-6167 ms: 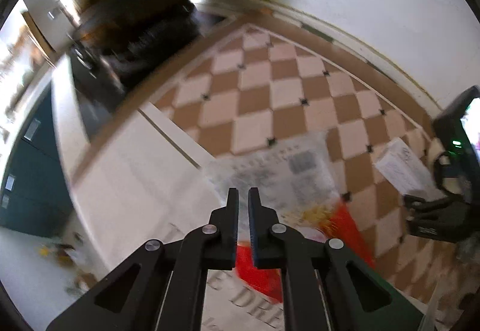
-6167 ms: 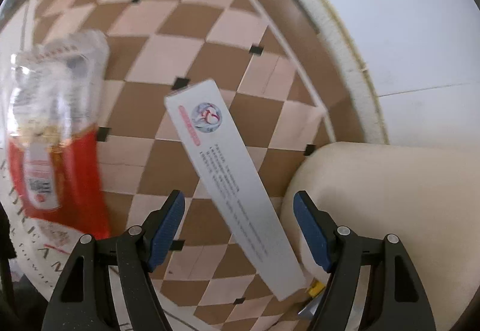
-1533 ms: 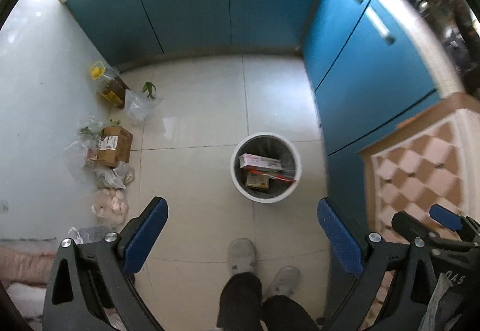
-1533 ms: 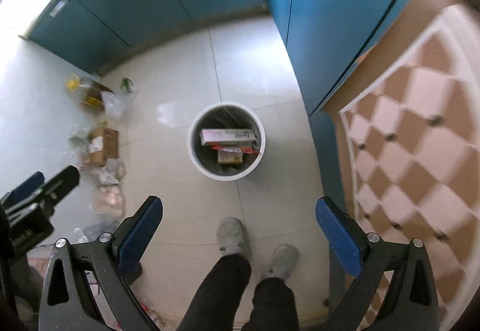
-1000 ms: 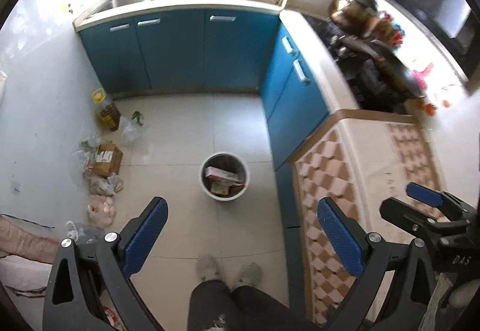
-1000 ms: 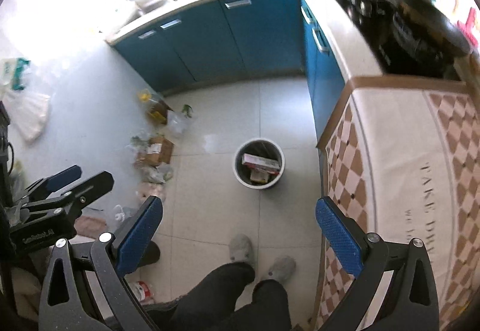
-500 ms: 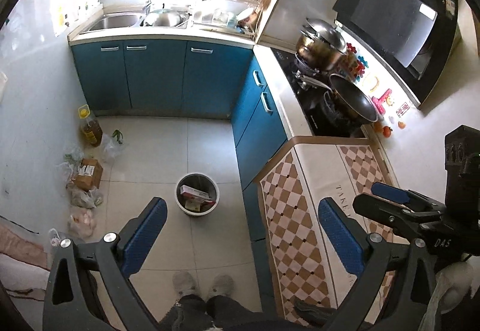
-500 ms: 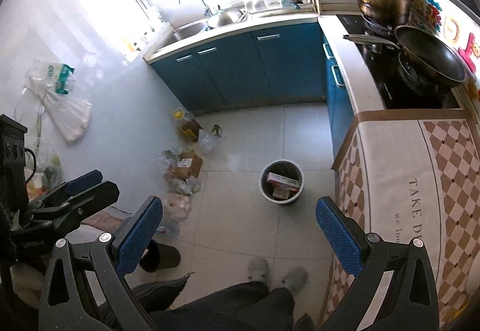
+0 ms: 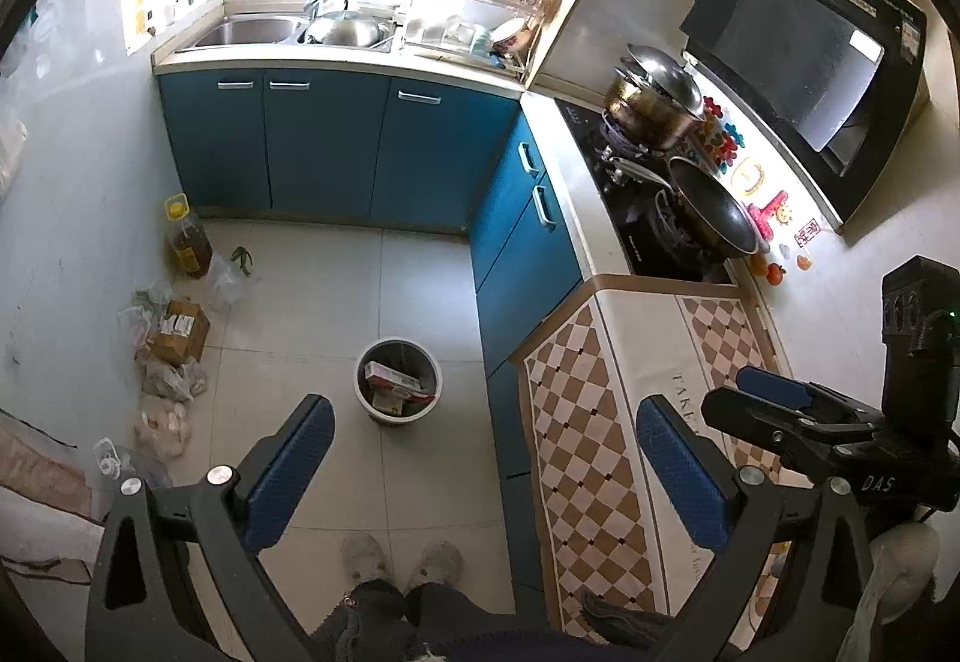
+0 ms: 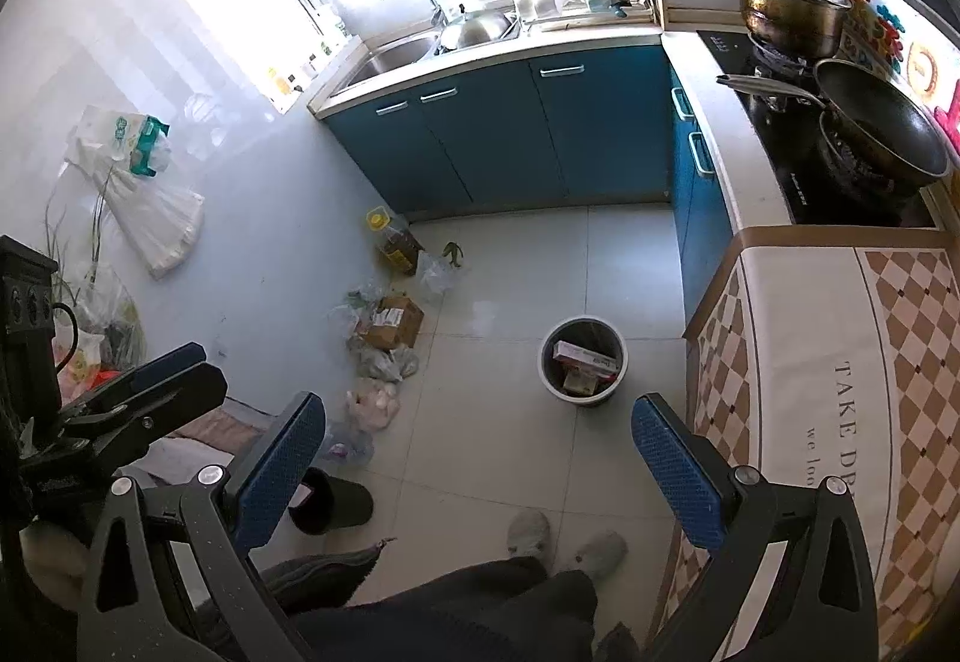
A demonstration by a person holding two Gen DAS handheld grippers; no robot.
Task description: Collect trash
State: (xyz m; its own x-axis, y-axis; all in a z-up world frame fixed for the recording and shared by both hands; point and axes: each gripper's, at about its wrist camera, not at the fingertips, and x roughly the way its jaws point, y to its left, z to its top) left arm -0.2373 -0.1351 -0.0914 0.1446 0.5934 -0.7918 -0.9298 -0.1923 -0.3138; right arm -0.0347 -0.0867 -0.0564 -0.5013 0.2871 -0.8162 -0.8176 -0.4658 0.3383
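A round grey trash bin (image 9: pixel 398 380) stands on the tiled floor beside the blue cabinets. It holds a white carton and a red packet. It also shows in the right wrist view (image 10: pixel 583 359). My left gripper (image 9: pixel 480 452) is open and empty, high above the floor. My right gripper (image 10: pixel 477 452) is open and empty too, at a similar height. Each gripper shows at the edge of the other's view. The checkered cloth (image 9: pixel 588 422) on the counter lies to my right.
Bags, a cardboard box (image 9: pixel 179 323) and an oil bottle (image 9: pixel 187 236) lie along the left wall. A sink (image 9: pixel 252 29), a stove with a pot and a wok (image 9: pixel 711 209), and a black slipper (image 10: pixel 330 500) are in view. My feet (image 9: pixel 402 557) stand below.
Both grippers have risen far above the bin after letting go of the packet and the carton, which now lie in the bin. The whole kitchen has come into view.
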